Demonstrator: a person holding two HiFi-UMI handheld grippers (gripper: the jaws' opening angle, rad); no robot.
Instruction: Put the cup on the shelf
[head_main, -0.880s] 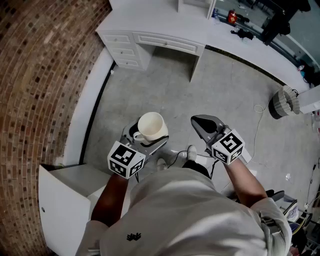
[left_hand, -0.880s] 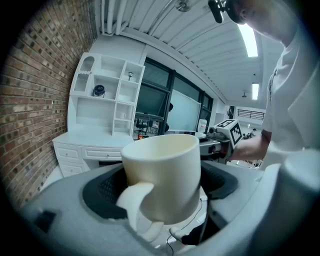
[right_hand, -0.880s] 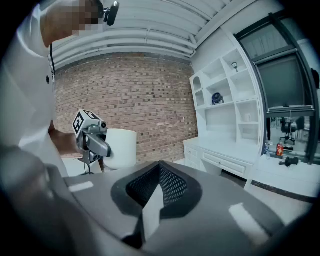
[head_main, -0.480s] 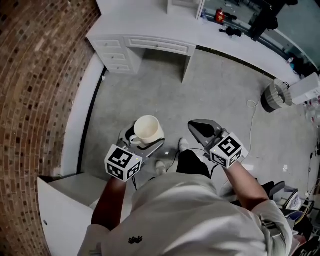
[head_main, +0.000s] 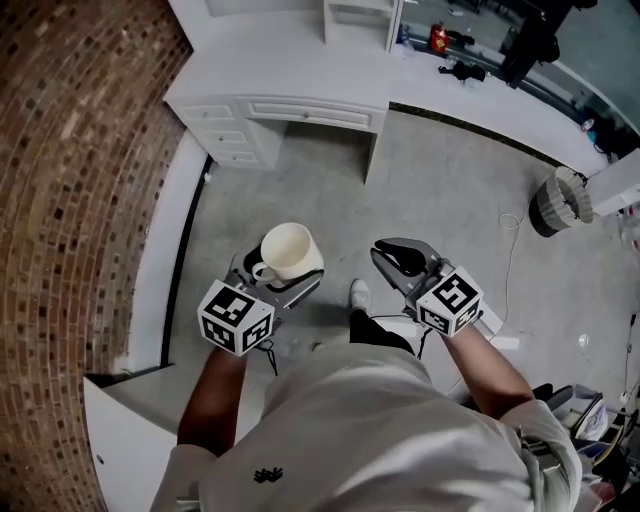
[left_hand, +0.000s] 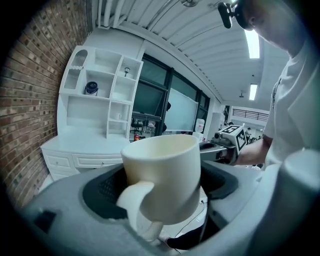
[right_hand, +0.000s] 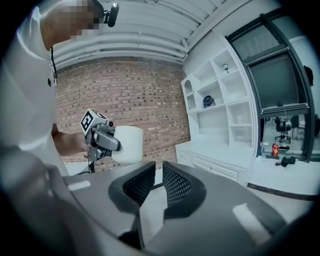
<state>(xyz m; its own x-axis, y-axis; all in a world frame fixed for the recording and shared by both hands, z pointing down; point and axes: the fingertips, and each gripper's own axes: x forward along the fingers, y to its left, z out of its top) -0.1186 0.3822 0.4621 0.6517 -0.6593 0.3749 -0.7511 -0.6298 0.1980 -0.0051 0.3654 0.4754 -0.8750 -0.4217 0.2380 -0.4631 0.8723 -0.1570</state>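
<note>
A cream cup (head_main: 288, 250) with a handle stands upright between the jaws of my left gripper (head_main: 285, 268), which is shut on it at waist height above the floor. In the left gripper view the cup (left_hand: 162, 175) fills the middle, handle towards the camera, pads against both sides. My right gripper (head_main: 397, 256) is level with it to the right, jaws together and empty (right_hand: 159, 172). It sees the cup (right_hand: 127, 144) off to its left. The white shelf unit (left_hand: 100, 95) stands on a white desk (head_main: 290, 80) ahead, against the brick wall.
A brick wall (head_main: 80, 200) runs along the left. A white cabinet (head_main: 130, 420) stands at lower left. A long white counter (head_main: 480, 90) with small objects continues to the right of the desk. A round slatted object (head_main: 555, 200) and a cable (head_main: 510, 240) are on the grey floor.
The desk and shelf have slid lower and nearer in the head view as the person moves towards them. Both grippers keep their places, with the cup still in the left one.
</note>
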